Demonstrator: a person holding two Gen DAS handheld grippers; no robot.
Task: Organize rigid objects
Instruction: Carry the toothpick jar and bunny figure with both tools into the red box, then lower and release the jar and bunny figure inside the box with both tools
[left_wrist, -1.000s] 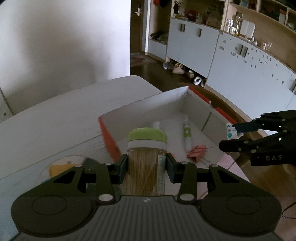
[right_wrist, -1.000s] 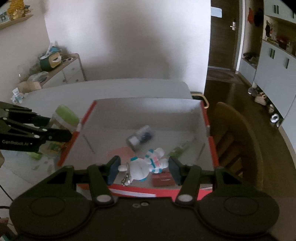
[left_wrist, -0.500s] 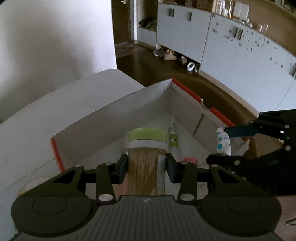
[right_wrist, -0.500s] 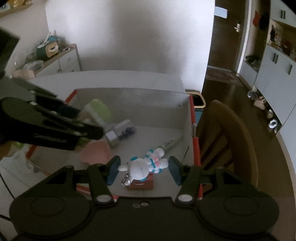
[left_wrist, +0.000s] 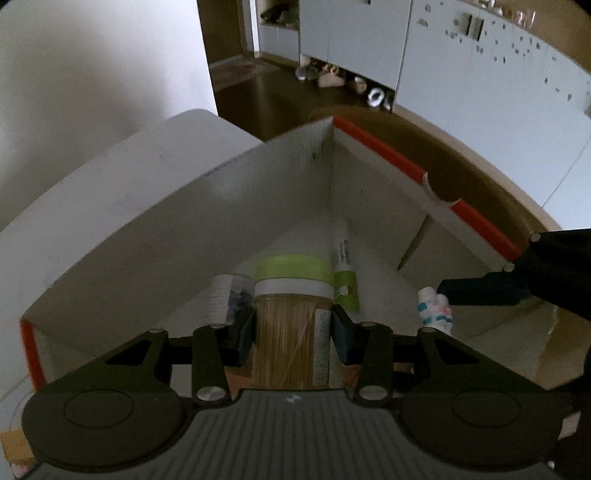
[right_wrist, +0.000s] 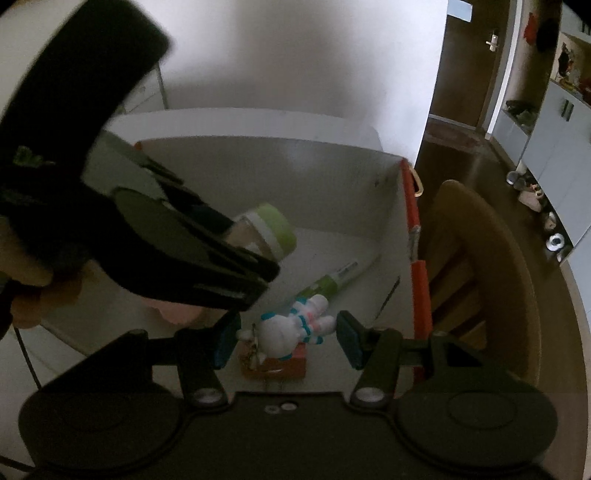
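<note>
My left gripper (left_wrist: 293, 328) is shut on a clear toothpick jar with a green lid (left_wrist: 291, 325) and holds it inside the white box with red rim (left_wrist: 384, 151). The jar also shows in the right wrist view (right_wrist: 269, 230). My right gripper (right_wrist: 286, 338) is shut on a small white toy figure with blue and pink stripes (right_wrist: 291, 326), held low inside the box near its right wall (right_wrist: 415, 266). The toy (left_wrist: 436, 308) shows at the right of the left wrist view.
On the box floor lie a green-and-white tube (left_wrist: 345, 277), a small clear container (left_wrist: 229, 299), a pink item (right_wrist: 181, 314) and a red-orange block (right_wrist: 284, 365). A wooden chair (right_wrist: 480, 266) stands right of the box. The white table (left_wrist: 110, 177) lies behind.
Both grippers moved forward and down into the box with their objects. The left gripper now sits close across the right wrist view.
</note>
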